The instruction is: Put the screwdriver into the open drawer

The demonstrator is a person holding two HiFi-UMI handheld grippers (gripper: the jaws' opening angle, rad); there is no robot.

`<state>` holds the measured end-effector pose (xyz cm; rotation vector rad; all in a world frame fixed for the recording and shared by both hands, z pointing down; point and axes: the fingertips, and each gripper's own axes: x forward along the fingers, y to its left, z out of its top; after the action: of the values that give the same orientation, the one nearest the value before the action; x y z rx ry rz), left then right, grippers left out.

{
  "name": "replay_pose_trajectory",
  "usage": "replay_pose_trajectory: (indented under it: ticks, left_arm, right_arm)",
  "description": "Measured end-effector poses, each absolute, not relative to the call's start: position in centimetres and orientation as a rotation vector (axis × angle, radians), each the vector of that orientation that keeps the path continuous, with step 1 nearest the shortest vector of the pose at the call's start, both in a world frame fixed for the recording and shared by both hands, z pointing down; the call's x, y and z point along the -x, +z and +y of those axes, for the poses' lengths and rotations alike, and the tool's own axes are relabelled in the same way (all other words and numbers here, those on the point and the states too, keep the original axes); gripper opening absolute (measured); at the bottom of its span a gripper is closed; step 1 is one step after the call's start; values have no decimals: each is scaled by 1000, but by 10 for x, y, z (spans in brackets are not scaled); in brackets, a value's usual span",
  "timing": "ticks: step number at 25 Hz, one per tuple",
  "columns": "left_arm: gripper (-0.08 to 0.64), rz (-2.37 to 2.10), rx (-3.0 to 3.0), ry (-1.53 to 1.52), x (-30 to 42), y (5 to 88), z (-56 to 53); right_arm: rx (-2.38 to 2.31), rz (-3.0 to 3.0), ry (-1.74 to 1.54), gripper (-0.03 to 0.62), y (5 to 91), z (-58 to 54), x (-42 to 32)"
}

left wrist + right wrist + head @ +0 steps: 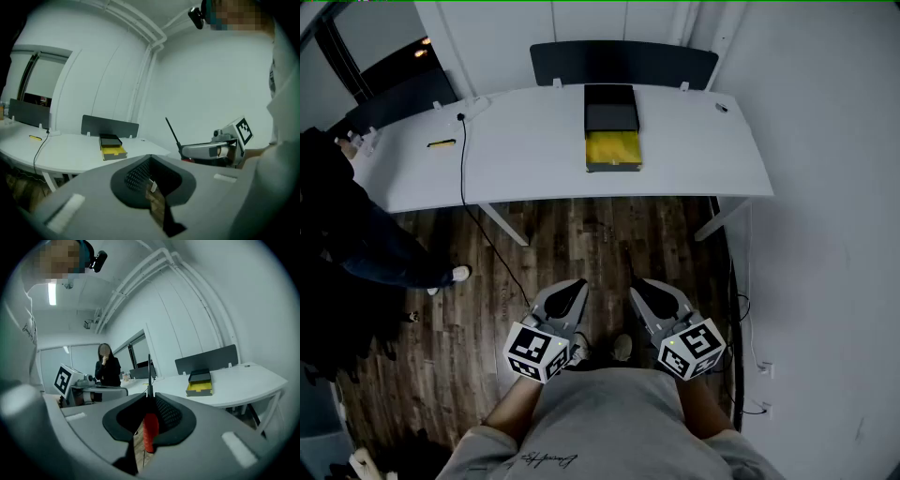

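My right gripper (149, 398) is shut on a screwdriver whose red handle (150, 432) sits between the jaws, with its thin black shaft (149, 369) sticking out past the tips. From the left gripper view the same shaft (172, 132) points up from the right gripper (206, 150). My left gripper (150, 160) is shut with nothing in it. Both grippers (575, 289) (639, 287) hang close to my body above the floor. Far ahead, a small black drawer unit (611, 108) stands on the white table (694, 159), its yellow drawer (613, 150) pulled open toward me.
A yellow item (442, 143) and a black cable (463, 159) lie on the table's left part. A dark partition (623, 64) lines the table's far edge. A person in dark clothes (337, 244) stands at the left. Wood floor (581, 244) lies between me and the table.
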<state>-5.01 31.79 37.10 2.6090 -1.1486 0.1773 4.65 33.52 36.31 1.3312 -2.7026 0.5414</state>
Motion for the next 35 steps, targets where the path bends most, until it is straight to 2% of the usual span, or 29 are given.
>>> replay_pose_trajectory:
  ticks: [19,35]
  left_arm:
    - [0,-1117,-2630,176,63,370,314]
    - [0,-1045,-2685,181,108,370,300]
  right_arm:
    - [-1328,-2696,498,74,358,331,-27]
    - [-1425,-2627,478,74,360,316,5]
